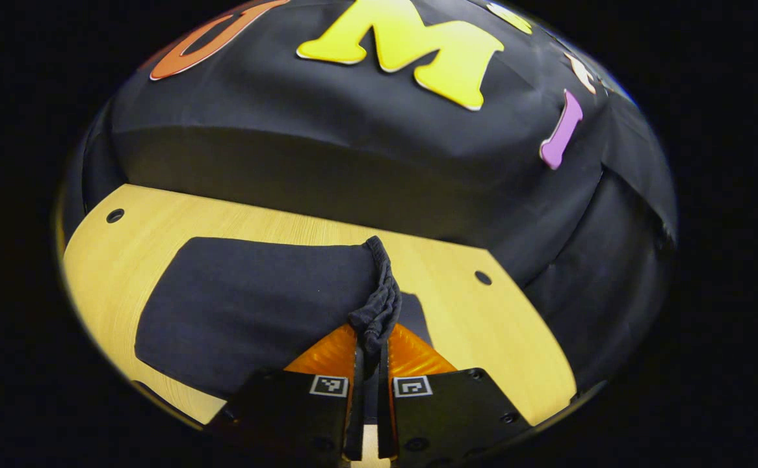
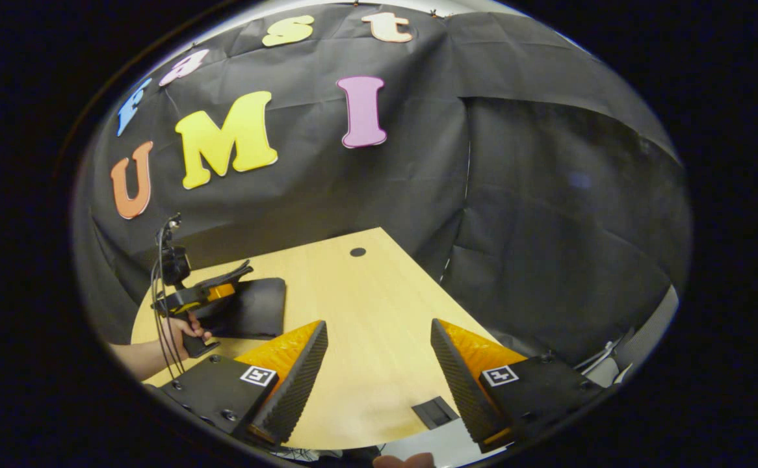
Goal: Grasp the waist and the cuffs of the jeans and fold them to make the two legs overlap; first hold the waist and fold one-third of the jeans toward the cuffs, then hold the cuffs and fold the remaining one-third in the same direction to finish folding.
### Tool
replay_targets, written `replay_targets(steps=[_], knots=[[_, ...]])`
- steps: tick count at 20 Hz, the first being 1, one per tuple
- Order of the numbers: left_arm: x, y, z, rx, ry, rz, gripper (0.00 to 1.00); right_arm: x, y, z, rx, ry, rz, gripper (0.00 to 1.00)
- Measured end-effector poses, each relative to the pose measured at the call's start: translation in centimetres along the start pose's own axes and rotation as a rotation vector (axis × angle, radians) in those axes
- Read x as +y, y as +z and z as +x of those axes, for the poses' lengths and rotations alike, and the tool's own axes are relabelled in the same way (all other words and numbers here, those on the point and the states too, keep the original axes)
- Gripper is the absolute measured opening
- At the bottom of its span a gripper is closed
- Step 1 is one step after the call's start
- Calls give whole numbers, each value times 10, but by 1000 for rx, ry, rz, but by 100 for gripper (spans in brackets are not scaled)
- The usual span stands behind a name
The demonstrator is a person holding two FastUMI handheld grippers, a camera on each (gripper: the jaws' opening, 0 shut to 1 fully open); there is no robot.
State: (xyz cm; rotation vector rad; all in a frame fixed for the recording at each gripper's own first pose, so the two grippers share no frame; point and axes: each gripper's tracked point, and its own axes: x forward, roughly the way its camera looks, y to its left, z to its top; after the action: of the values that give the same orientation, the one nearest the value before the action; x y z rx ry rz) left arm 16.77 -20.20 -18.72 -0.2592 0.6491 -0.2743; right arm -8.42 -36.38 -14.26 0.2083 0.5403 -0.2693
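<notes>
left hand-held gripper (image 1: 371, 351) clamped on bunched jeans (image 1: 255, 305) edge | right hand-held gripper (image 2: 379, 364) spread wide over bare counter (image 2: 366, 305) | jeans at 9 o'clock, near counter edge

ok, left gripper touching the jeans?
Touching. In the left gripper view the left gripper is closed on a bunched edge of the jeans, fabric pinched between both fingers.
</notes>
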Motion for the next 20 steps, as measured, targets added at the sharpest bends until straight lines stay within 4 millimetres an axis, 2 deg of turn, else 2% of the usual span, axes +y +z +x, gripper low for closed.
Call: replay_targets(steps=[2,4,5,6,9,11,12,14,16,18,20], knots=[[1,-15,10,25,21,18,14,2,0,8,8,8,-4,99],[-1,-19,16,25,38,24,18,5,1,15,13,20,-5,99],[-5,-20,17,28,37,28,11,6,0,17,15,24,-8,98],[-9,-23,17,36,35,35,17,9,0,19,18,29,-9,99],[-23,-24,13,43,21,68,89,16,6,21,9,45,-12,99],[-29,-19,2,32,17,77,98,23,11,20,-7,58,-22,99],[-33,-15,-5,25,5,68,98,30,14,21,-15,72,-26,99],[-36,1,-27,-3,-6,63,98,44,25,23,-43,93,-32,99],[-31,31,-58,-65,-2,90,98,69,42,21,-98,134,-45,99],[-20,77,-99,-167,15,124,98,104,62,17,-157,193,-73,98],[-3,127,-149,-286,43,138,98,144,84,9,-218,250,-112,98]])
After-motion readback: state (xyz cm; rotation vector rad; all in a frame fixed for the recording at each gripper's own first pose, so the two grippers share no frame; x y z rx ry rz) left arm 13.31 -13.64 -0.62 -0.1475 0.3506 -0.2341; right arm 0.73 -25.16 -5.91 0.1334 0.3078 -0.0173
